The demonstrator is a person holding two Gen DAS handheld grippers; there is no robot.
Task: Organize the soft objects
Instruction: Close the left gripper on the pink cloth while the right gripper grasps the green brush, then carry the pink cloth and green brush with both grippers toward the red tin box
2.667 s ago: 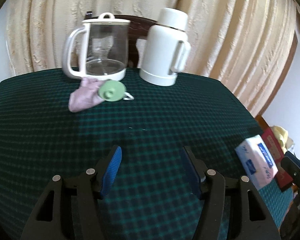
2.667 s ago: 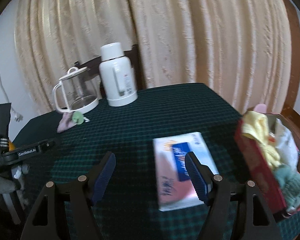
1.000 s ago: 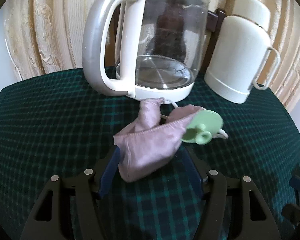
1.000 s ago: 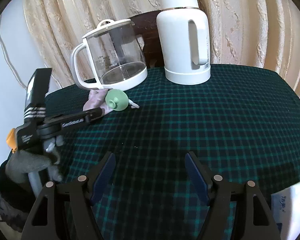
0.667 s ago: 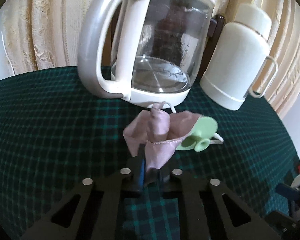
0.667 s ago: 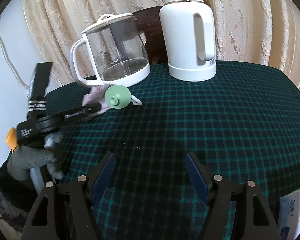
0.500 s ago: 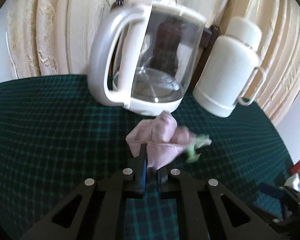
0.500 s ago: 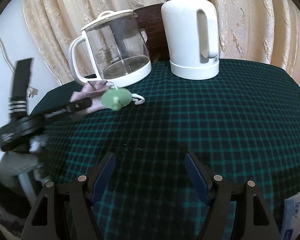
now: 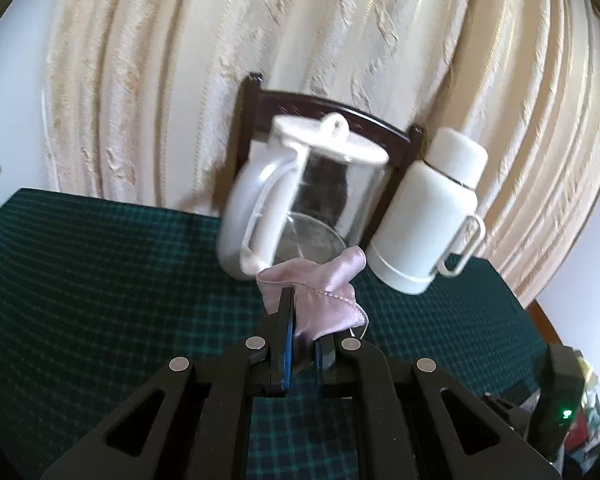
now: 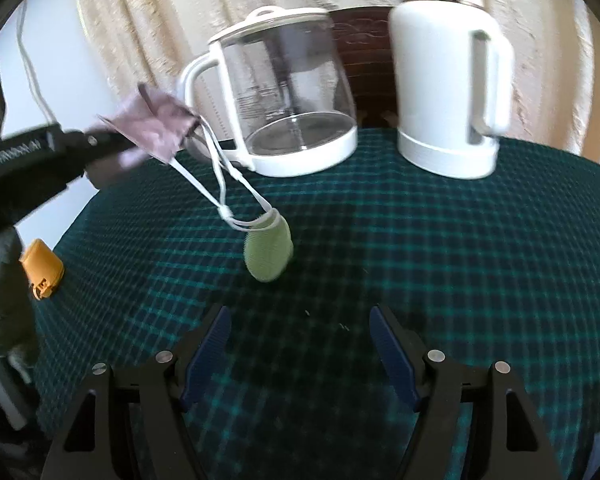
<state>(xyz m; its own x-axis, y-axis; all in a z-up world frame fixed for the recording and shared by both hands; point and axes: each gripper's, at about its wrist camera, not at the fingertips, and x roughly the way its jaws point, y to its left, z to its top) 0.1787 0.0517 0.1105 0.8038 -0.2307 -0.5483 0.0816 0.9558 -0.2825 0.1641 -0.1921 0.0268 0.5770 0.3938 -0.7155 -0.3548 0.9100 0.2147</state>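
Mask (image 10: 150,128), mauve, satiny, crumpled, stitched along one edge, was pinched between the pressed-together pads of the left gripper (image 9: 300,344) and held in the air above the green-checked tablecloth (image 10: 420,260). White elastic cords (image 10: 220,188) trailed from it down to a pale green ribbed pad (image 10: 269,254), whose lower end met the cloth. Right gripper (image 10: 300,344) hovered over bare cloth just short of the pad, fingers spread, nothing between them. Behind stood a glass jug (image 10: 288,104) and a white flask (image 10: 448,96), near each other.
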